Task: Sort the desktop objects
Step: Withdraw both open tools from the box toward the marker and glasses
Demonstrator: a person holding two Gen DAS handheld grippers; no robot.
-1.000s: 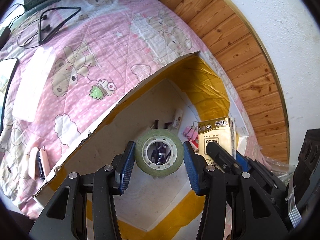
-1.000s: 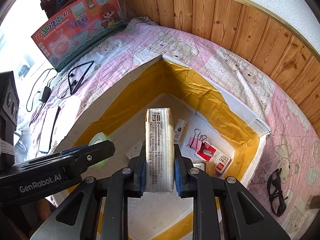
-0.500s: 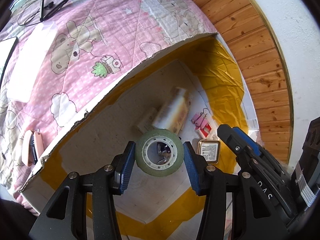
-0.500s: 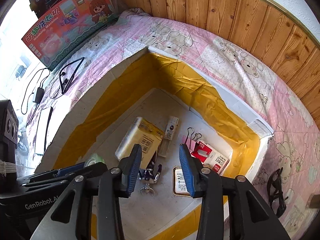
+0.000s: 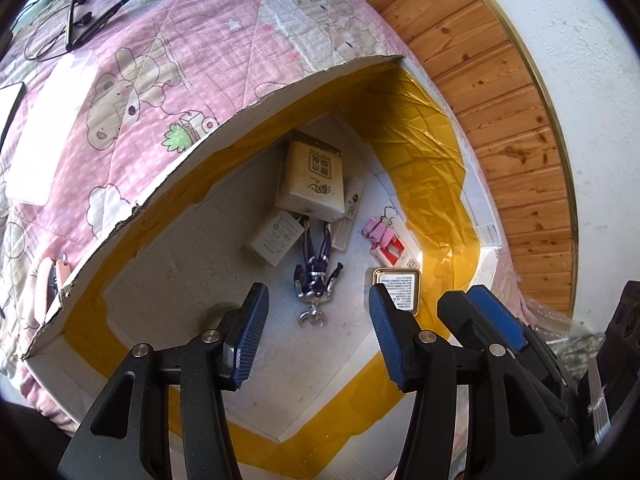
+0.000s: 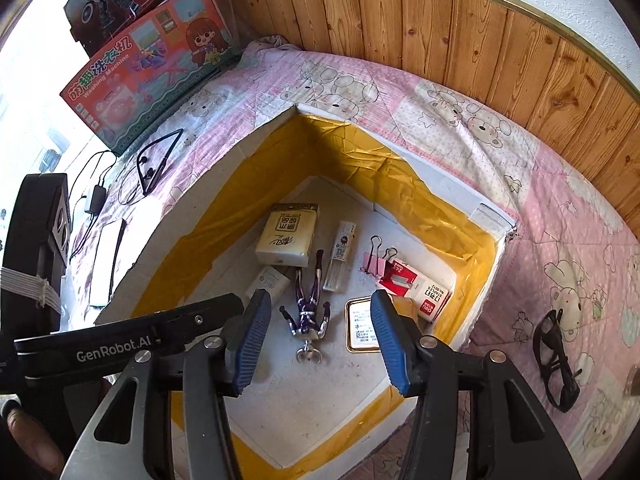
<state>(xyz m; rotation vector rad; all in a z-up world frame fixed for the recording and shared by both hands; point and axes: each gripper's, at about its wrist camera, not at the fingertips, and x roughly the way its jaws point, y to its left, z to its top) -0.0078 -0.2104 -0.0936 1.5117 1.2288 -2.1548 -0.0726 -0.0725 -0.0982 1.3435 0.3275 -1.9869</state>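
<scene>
Both claws hover above a cardboard box point(image 6: 486, 216) lined with yellow tape, set on a pink bear-print quilt point(image 6: 568, 208). The left gripper point(image 5: 316, 336) has its jaws spread apart, holding nothing; a green tape roll point(image 5: 216, 314) lies on the box floor at its 9 o'clock. Inside the box, a tissue pack point(image 6: 288, 234) sits at 12 o'clock of a purple toy figure point(image 6: 307, 308), with a red staples box point(image 6: 416, 288) at 3 o'clock. The right gripper point(image 6: 316, 340) is likewise spread wide and empty.

Box floor point(image 6: 320, 396) bare near tools, toy figure point(image 6: 307, 312) ahead, tissue pack point(image 6: 289, 235) beyond
</scene>
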